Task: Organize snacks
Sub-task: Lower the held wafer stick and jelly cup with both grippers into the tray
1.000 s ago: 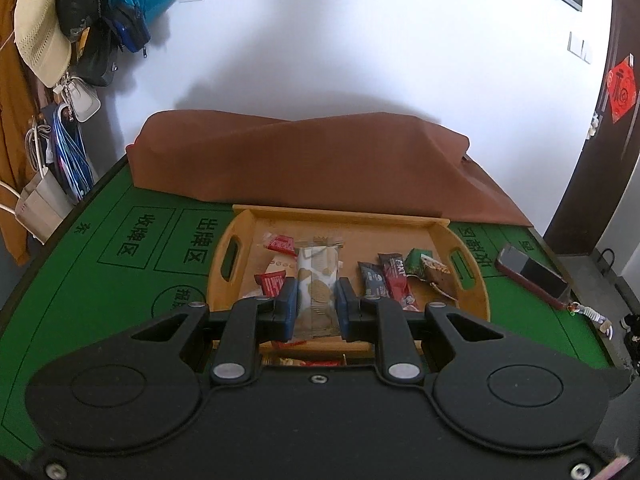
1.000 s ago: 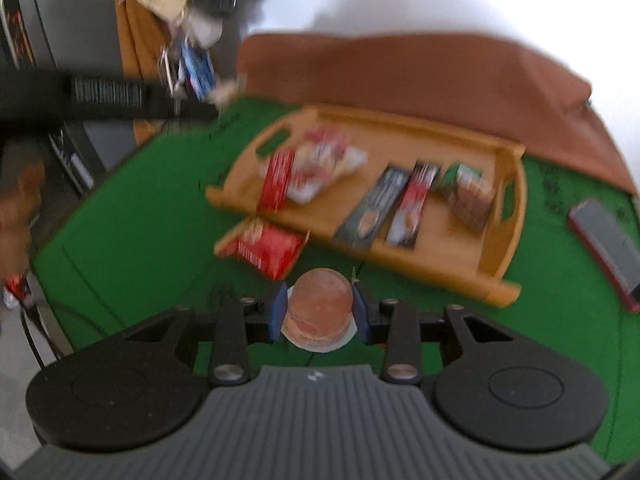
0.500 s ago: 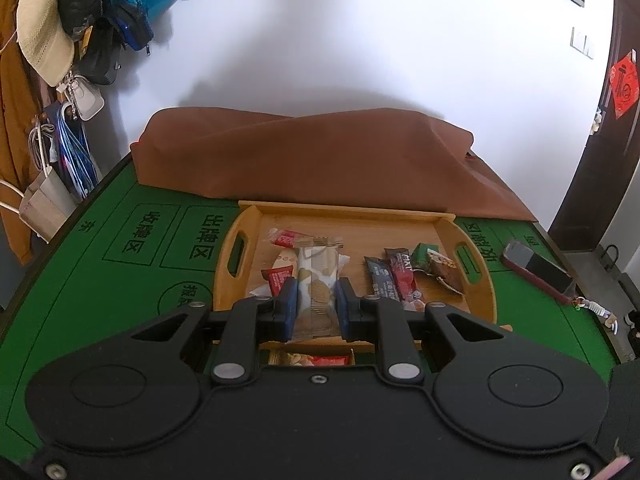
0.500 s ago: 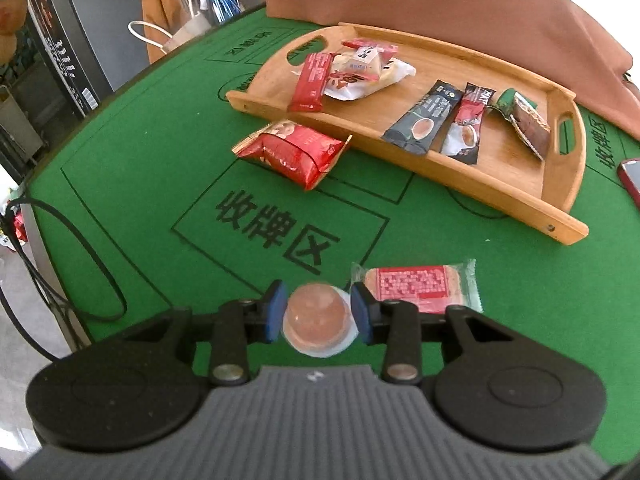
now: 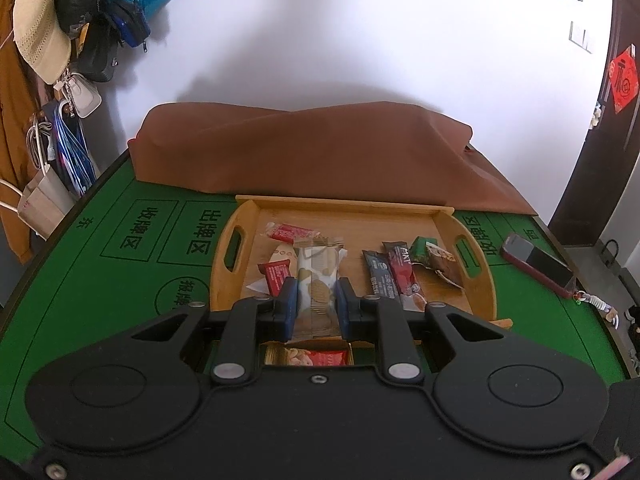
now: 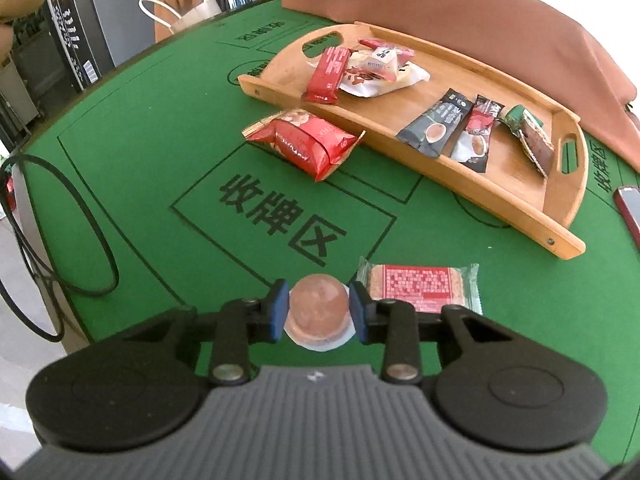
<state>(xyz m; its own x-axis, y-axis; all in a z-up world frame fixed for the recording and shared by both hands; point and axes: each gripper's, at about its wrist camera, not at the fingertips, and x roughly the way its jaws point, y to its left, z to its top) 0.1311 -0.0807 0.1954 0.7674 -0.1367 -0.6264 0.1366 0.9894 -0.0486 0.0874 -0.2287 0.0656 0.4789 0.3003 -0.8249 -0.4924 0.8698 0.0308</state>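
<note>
Two cameras give us one green felt table (image 6: 160, 128) printed with dark outlined boxes and Chinese characters, standing against a white wall (image 5: 360, 40). A brown cloth (image 5: 320, 152) lies heaped along the table's far edge, hats and bags (image 5: 60, 28) hang from the wall at the left, and a dark door (image 5: 592, 140) with a red paper ornament stands at the right. A phone in a red case (image 5: 536, 264) lies on the felt beside the wooden tray (image 6: 500, 192), and a black cable (image 6: 80, 240) loops off the table's edge.

We hold a pale wafer packet (image 5: 318, 280), cream with round tan biscuits printed on it, clamped upright in the left gripper (image 5: 318, 300), hanging over the tray's near rim. The tray carries a red bar, a white-wrapped pastry, two coffee sachets (image 6: 460, 128) side by side, one dark and one red, and a green-and-brown wrapped piece near the right handle.

Our right gripper (image 6: 318, 312) has just been closing its jaws, and the blue pads now press both sides of a pink jelly cup (image 6: 318, 306), domed and translucent with a white rim. Just beside it on the felt lies a clear-wrapped biscuit with a red label (image 6: 420, 286). A puffy red snack bag (image 6: 304, 142) rests on the felt just in front of the tray's near wall.
</note>
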